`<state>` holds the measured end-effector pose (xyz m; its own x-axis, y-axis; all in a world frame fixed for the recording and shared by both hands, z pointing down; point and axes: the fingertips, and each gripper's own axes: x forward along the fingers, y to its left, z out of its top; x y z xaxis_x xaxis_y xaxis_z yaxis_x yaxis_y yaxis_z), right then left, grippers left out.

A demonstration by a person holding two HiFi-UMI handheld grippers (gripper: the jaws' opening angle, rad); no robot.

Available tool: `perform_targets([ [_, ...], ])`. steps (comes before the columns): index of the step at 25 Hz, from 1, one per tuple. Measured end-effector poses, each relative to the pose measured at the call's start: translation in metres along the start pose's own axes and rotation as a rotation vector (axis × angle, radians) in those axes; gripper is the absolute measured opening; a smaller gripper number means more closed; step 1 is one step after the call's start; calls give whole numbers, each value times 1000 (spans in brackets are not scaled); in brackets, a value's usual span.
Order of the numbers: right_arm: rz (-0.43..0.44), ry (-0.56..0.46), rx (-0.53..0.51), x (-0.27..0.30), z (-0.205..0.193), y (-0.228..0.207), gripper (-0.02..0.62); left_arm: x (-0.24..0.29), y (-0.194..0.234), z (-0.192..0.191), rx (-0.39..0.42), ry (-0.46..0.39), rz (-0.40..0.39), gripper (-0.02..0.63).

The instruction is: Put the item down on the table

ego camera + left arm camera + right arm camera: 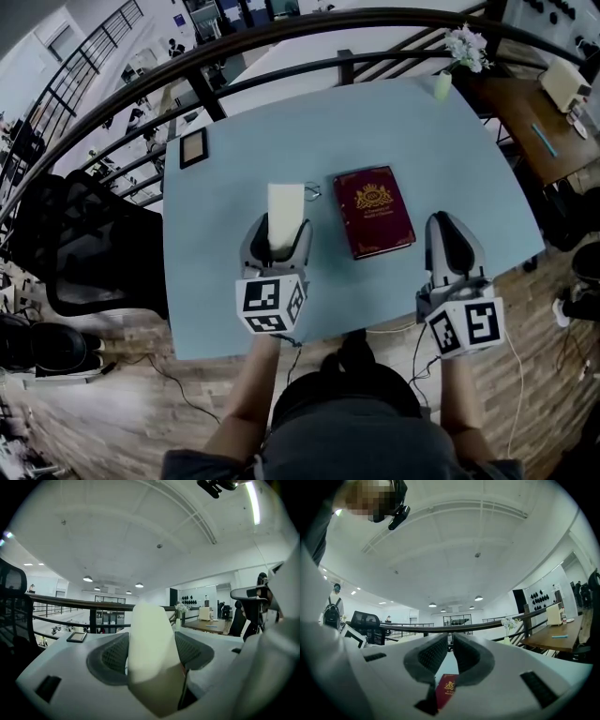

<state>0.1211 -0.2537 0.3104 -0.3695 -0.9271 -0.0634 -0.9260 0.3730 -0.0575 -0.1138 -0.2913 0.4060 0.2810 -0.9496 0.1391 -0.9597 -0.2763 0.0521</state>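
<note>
From above, the left gripper sits over the near part of the pale blue table, its jaws pinching the near end of a flat cream item. The rest of the item reaches out past the fingertips toward the far side. Whether its underside touches the tabletop I cannot tell. Just right of it lies a dark red book with a gold crest, and right of that, near the table's edge, is the right gripper, well apart from the item. A small framed picture lies at the far left corner and a vase of white flowers stands at the far right one. A black chair stands off the table's left side. In the left gripper view the cream item fills the gap between the jaws, clamped between the dark ribbed pads and rising out beyond the tips of the left gripper. The framed picture shows far to the left and the flowers far behind. In the right gripper view the right gripper has its jaws drawn close, only a thin slit between them and nothing in it. The red book shows low down under them on the table.
</note>
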Motion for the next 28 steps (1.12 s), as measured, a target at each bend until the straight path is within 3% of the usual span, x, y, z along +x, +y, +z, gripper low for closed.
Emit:
perform_targets([
  [10,-2,6,9,5,-4,-10,31,28,-3,-69,22,167,-5,305],
  [28,-17,13,12,9,-8,-19,31,53,-8,-160,75,402,-25,305],
])
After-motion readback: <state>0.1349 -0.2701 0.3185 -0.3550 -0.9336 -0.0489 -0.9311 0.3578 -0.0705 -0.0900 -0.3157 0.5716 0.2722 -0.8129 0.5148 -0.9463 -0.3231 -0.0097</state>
